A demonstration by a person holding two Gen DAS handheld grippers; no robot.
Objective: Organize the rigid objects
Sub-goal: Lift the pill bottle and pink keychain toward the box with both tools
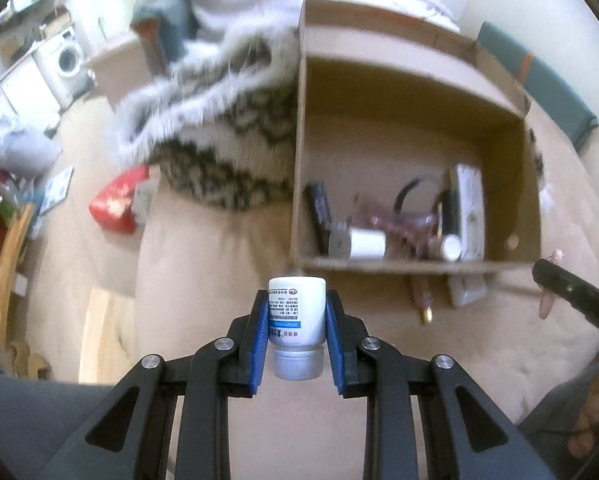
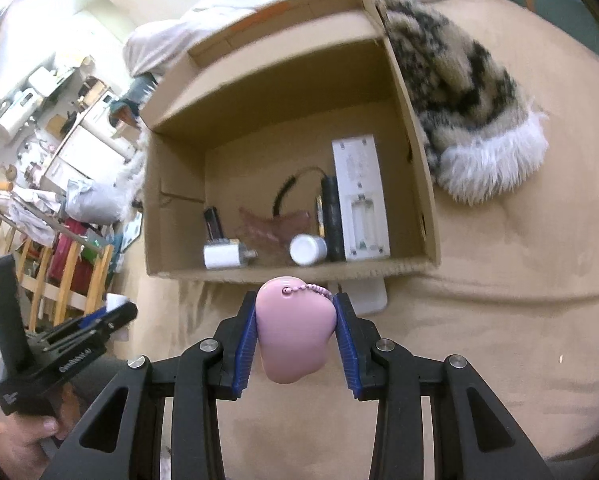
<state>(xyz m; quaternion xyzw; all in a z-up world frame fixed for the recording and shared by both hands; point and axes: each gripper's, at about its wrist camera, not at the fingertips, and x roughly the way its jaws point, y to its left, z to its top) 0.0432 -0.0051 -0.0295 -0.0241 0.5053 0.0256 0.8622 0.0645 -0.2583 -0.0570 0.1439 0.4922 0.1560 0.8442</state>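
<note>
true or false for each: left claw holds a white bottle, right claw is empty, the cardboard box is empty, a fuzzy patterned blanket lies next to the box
1. The left claw holds a white bottle. True.
2. The right claw is empty. False: it is shut on a pink object with a bead chain.
3. The cardboard box is empty. False: several items lie inside, including a white remote.
4. A fuzzy patterned blanket lies beside the box. True.
</note>
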